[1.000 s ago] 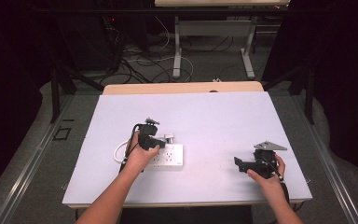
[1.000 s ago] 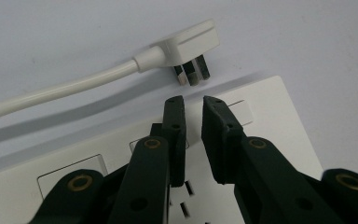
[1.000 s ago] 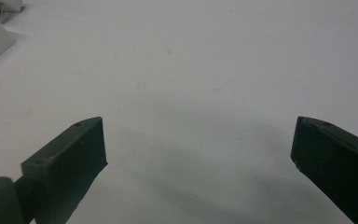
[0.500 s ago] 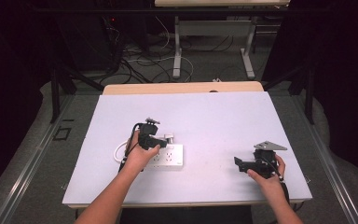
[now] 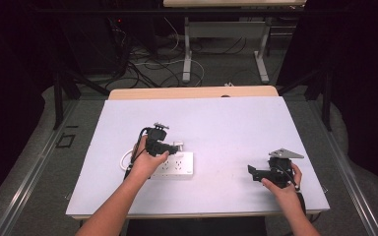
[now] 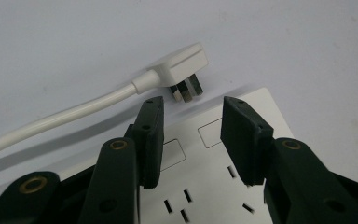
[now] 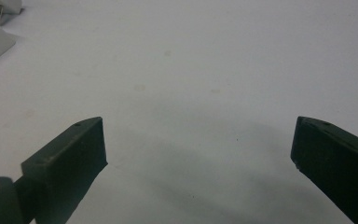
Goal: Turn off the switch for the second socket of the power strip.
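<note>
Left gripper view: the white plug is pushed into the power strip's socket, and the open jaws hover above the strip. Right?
Not quite. In the left gripper view the white plug lies on the table just beyond the power strip, its prongs bare and out of any socket. The rest holds: the left gripper is open above the strip, with nothing between its jaws.
</note>
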The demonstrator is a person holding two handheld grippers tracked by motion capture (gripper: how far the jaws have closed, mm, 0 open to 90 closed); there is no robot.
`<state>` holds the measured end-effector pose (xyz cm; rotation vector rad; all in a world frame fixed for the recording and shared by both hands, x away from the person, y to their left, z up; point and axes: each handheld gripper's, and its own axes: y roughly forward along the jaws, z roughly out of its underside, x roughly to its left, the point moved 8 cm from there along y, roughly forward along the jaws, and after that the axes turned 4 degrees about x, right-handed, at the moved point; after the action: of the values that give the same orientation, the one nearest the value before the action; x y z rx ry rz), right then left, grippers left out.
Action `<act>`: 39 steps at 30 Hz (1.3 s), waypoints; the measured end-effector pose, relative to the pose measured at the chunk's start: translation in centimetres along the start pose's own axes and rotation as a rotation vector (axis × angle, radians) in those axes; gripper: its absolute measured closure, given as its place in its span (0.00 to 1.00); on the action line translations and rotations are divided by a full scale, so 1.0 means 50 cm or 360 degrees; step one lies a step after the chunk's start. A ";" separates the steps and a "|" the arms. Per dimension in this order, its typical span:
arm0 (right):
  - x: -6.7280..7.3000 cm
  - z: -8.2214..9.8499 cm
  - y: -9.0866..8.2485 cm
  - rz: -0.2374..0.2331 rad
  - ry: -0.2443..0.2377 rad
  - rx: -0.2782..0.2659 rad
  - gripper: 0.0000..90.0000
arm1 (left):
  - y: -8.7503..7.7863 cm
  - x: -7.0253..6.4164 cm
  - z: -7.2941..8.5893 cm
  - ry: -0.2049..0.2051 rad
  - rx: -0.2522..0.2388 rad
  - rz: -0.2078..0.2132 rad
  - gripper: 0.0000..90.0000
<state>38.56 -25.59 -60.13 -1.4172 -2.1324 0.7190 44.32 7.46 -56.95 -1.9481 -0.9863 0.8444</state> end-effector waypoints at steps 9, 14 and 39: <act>0.000 -0.001 -0.001 0.0001 0.0000 -0.0004 0.03 | -0.010 0.000 -0.011 0.0039 -0.0076 -0.0036 0.56; 0.000 -0.001 -0.001 0.0002 0.0004 -0.0008 0.03 | -0.015 0.003 -0.017 0.0115 -0.0128 -0.0063 0.46; -0.001 -0.001 -0.002 0.0008 0.0006 -0.0007 0.03 | -0.025 -0.006 -0.032 0.0341 -0.0287 -0.0045 0.27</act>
<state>38.53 -25.66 -60.04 -1.4259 -2.1293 0.7136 45.02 7.15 -55.04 -2.1205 -0.9866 0.5322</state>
